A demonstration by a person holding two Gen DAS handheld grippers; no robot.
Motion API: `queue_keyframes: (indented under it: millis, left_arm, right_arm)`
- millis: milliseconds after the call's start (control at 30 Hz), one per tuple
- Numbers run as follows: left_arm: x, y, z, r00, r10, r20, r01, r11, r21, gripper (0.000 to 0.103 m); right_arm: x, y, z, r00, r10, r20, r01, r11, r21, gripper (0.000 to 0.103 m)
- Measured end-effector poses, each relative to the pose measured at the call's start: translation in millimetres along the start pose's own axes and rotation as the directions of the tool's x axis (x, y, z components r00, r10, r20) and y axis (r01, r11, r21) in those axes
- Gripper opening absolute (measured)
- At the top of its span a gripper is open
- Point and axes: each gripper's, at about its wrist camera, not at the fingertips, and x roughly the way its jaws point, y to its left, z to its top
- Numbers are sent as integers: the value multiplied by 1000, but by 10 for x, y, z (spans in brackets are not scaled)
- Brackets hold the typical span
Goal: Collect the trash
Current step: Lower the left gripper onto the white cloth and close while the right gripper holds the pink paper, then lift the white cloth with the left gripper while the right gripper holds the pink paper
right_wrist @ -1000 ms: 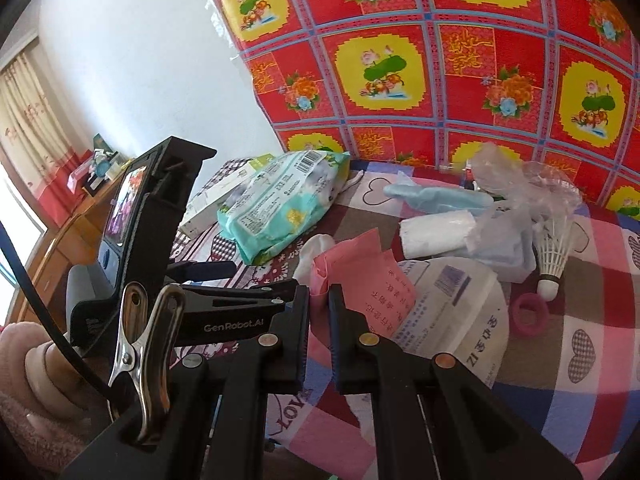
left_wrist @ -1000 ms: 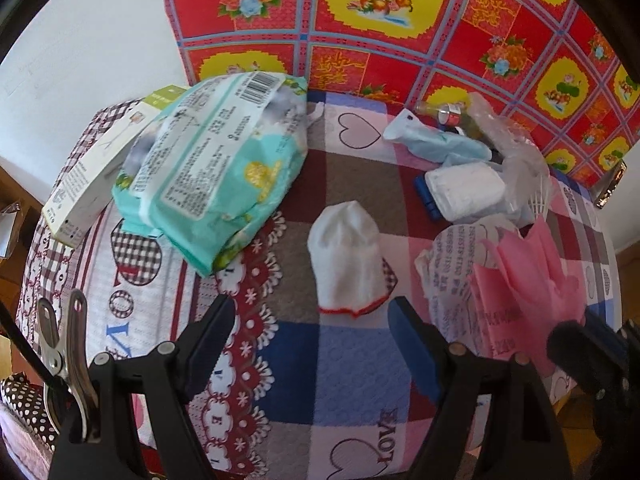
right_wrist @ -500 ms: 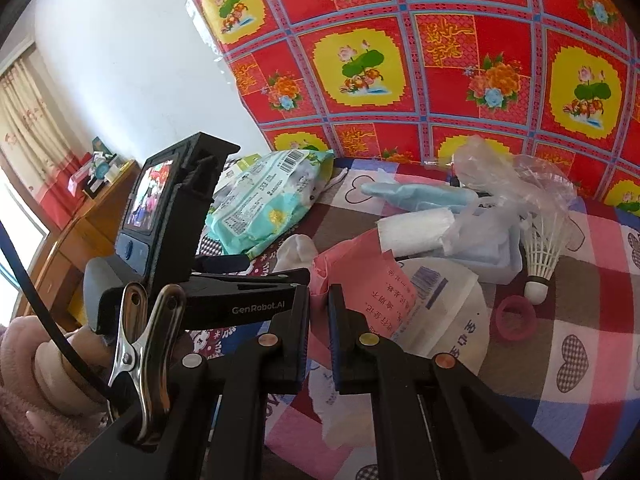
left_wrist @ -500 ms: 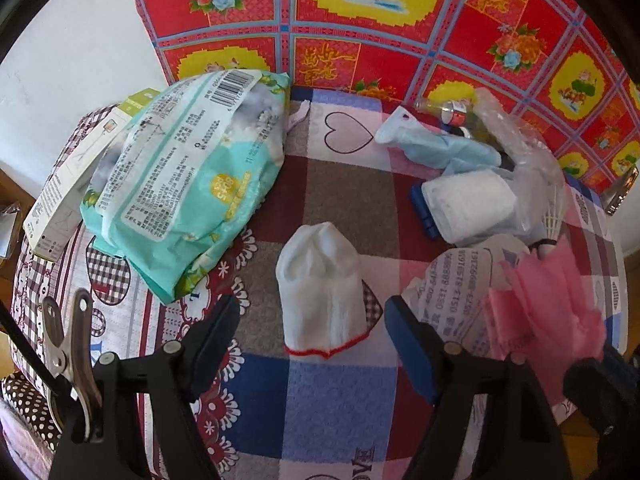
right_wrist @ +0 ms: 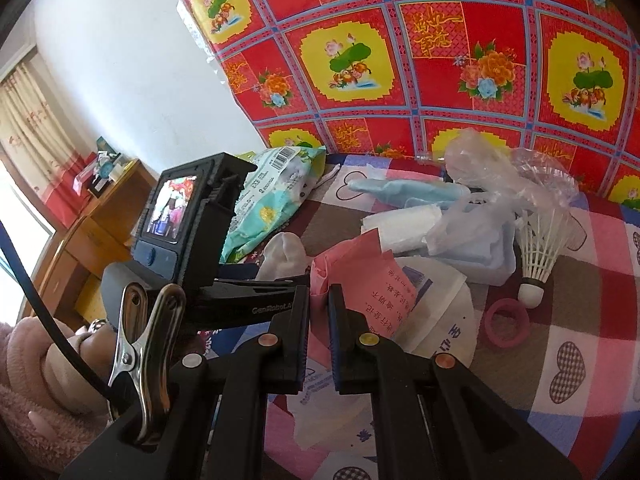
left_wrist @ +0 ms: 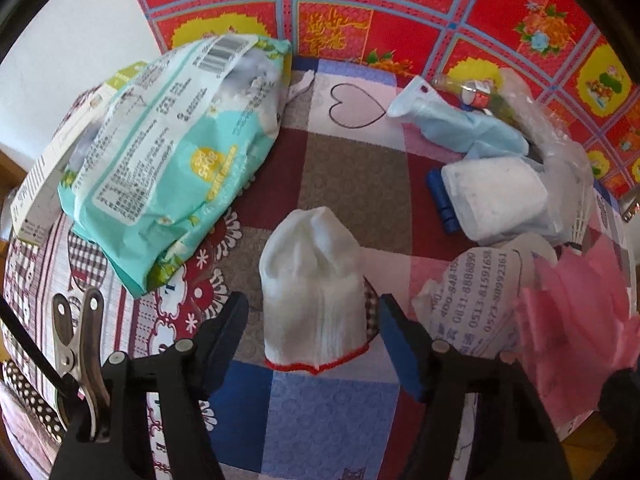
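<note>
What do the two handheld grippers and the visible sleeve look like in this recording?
Both the left gripper and the right gripper are black plastic with blue-padded fingers, round metal rivets, a silver spring clip and a black cable. The left one carries a small lit screen and white "GenRobot.AI" lettering. The sleeve is fuzzy pink.

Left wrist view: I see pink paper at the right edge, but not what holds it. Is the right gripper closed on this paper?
Observer: Yes. The right wrist view shows the right gripper shut on the pink paper, pinching it near its left edge.
Operator: My view is cut on that side. Does anything small lie beyond the paper?
Observer: A pink ring lies flat on the tablecloth, just in front of the cork end of a white shuttlecock.
</note>
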Motion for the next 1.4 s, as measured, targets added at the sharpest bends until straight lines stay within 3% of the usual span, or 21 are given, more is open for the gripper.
queue_keyframes:
  millis: [267,400,667,1100,1400]
  left_arm:
    - [155,-28,16,1000,24,2,-24,1000,-15,59]
    - [181,-63,19,999,32,20,-32,999,-6,43]
    - [47,-29,-116,999,27,40,-27,1000,-11,33]
    - [-353,142,-343,997,-38,67,43,996,-78,32]
    - [-630,333,-478,995,-41,96,52,992,-119,32]
  right_arm:
    - [4,-47,1,1000,9,-6,-9,1000,-9,10]
    - [30,-56,-5,1000,17,-14,-17,1000,-14,10]
    - [41,-42,-3,999,32,-19,-32,999,-36,10]
    - [96,0,17,997,76,-33,-78,994,-82,10]
    - [75,62,61,994,109,-12,-110,989,-94,10]
